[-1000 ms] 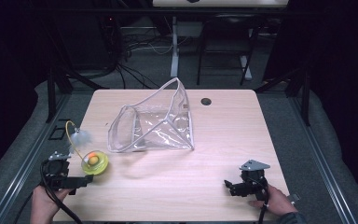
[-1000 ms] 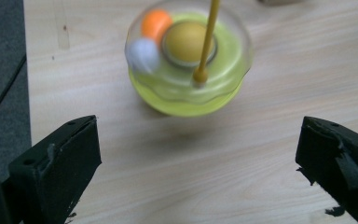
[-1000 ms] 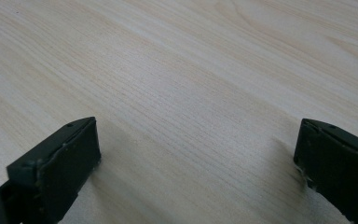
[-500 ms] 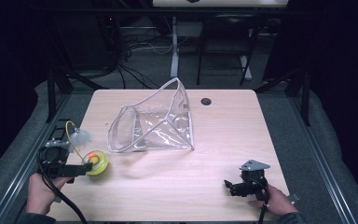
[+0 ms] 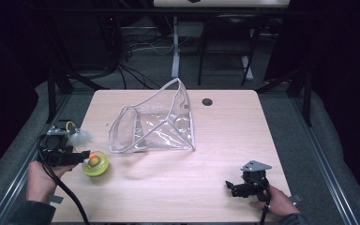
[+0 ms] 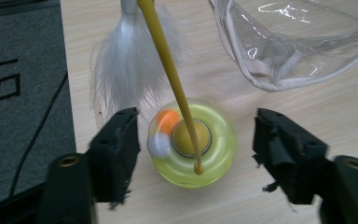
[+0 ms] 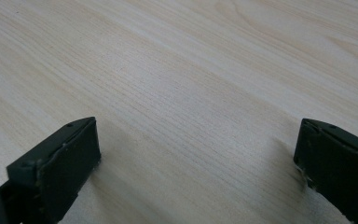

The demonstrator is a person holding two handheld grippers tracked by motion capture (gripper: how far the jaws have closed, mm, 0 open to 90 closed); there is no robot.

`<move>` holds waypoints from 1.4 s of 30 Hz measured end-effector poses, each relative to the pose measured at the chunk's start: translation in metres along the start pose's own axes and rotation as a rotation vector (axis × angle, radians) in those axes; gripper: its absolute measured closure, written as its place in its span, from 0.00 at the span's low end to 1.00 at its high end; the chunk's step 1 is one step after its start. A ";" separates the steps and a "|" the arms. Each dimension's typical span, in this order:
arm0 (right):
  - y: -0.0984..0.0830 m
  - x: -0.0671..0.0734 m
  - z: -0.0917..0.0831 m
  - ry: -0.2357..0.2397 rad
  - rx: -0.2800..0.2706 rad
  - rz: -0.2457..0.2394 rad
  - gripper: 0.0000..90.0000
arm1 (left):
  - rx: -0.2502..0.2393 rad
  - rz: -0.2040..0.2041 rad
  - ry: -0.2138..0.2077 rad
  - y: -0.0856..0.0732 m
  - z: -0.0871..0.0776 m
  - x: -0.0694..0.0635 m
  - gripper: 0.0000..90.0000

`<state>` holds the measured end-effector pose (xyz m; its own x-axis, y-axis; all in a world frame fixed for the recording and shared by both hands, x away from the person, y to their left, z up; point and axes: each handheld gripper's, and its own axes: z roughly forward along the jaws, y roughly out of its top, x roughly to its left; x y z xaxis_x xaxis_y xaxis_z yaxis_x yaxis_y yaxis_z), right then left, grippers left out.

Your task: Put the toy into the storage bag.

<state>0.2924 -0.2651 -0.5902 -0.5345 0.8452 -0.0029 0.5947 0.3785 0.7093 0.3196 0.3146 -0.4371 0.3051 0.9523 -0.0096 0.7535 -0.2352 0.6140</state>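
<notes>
While my left gripper (image 6: 193, 154) straddles the yellow-green cat toy (image 6: 193, 149) at the table's (image 5: 215, 187) near left edge, its jaws have just been closing, the left pad about touching, the right apart. Its yellow wand (image 6: 168, 70) runs away from me. My right gripper (image 5: 236, 189) rests well apart, open and empty.
</notes>
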 end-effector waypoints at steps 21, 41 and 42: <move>0.000 0.000 0.000 0.000 0.000 0.000 0.00 | 0.010 0.016 -0.001 0.008 -0.002 0.004 0.93; 0.000 0.000 0.000 0.000 0.000 0.000 0.00 | 0.029 0.047 0.006 0.021 -0.006 0.008 0.98; 0.000 0.000 0.000 0.000 0.000 0.000 0.00 | 0.029 0.047 0.006 0.021 -0.006 0.008 0.98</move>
<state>0.2923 -0.2651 -0.5902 -0.5343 0.8453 -0.0031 0.5947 0.3785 0.7093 0.3346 0.3187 -0.4191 0.3371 0.9412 0.0237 0.7547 -0.2852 0.5908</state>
